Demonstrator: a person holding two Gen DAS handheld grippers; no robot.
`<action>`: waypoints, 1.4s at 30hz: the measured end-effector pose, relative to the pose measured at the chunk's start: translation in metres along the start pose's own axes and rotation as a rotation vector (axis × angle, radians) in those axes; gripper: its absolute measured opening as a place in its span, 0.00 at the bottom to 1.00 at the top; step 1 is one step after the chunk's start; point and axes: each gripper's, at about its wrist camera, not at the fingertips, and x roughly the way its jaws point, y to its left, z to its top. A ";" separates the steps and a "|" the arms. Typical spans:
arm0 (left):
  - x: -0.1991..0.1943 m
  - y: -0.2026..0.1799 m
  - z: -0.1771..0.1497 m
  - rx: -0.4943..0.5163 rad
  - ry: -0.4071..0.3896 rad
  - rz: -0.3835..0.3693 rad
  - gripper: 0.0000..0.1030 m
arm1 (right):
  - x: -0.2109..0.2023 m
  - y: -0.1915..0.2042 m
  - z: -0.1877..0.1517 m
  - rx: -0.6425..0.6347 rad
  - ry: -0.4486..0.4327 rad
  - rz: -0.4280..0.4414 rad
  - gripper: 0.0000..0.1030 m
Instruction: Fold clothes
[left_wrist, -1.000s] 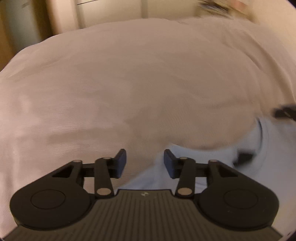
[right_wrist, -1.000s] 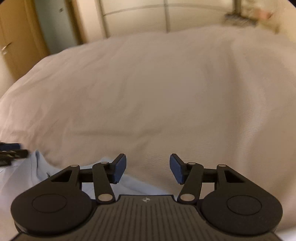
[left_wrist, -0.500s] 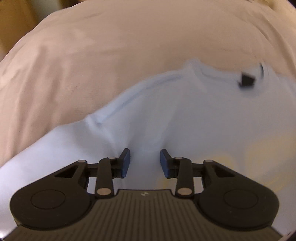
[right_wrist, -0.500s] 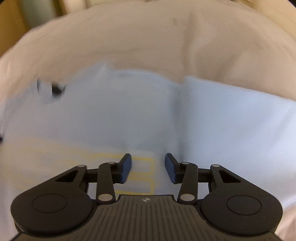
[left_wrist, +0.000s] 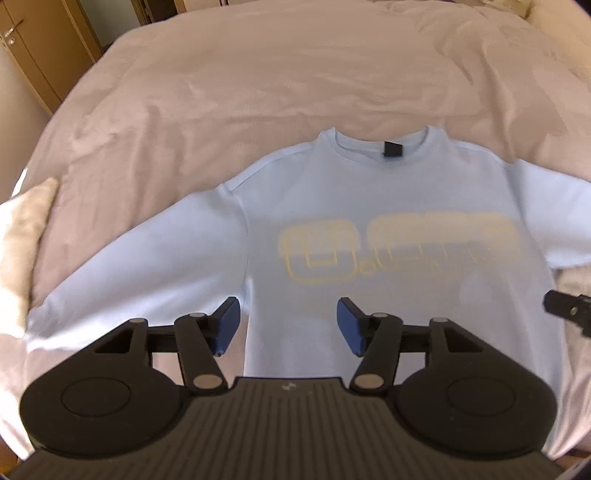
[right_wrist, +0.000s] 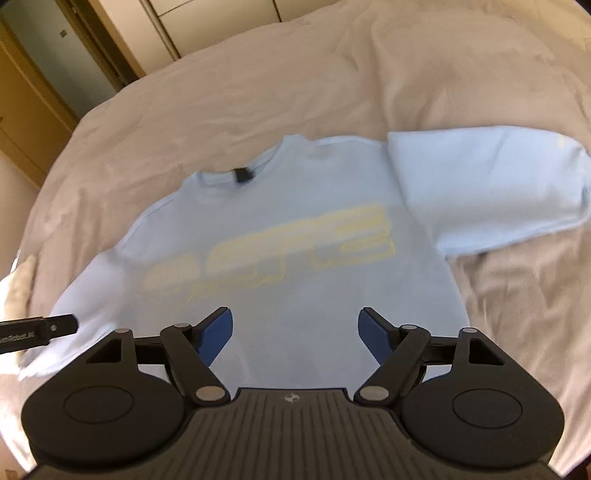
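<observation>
Flat on the bed: light-blue shirt, both grippers above it

Spread face up on the bed cover (left_wrist: 258, 74), the light-blue T-shirt (left_wrist: 332, 206) lies with its collar (left_wrist: 380, 142) toward the far side and a pale yellow print (left_wrist: 399, 251) across the chest (blurred, lettering unreadable). A dark label (left_wrist: 392, 150) sits inside the neck. Sleeve on the left of the left wrist view reaches out flat toward the bed's edge, ending near a cream pillow (left_wrist: 26, 229). Other sleeve (right_wrist: 491, 184), in the right wrist view, lies out to the right, its hem slightly curled.

Left gripper (left_wrist: 288, 325): jaws opening, nothing between the blue pads, which hang above the shirt's lower body and side seam. Right gripper (right_wrist: 295, 332): jaws also opening, wider, nothing between them; cloth only beneath. Each gripper shows at the margin of the other's view.

Room: wide stretch of wrinkled cover beyond the collar and right of the sleeve. Wooden doors (left_wrist: 40, 62) stand past the bed's far left corner.
</observation>
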 end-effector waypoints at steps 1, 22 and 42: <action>-0.014 0.001 -0.008 0.001 -0.007 -0.005 0.53 | -0.012 0.005 -0.005 -0.002 -0.008 0.000 0.76; -0.158 -0.002 -0.081 -0.019 -0.105 0.015 0.61 | -0.164 0.028 -0.063 -0.038 -0.087 -0.013 0.91; -0.213 -0.061 -0.168 -0.051 -0.105 0.065 0.66 | -0.231 -0.024 -0.127 -0.127 -0.081 -0.014 0.96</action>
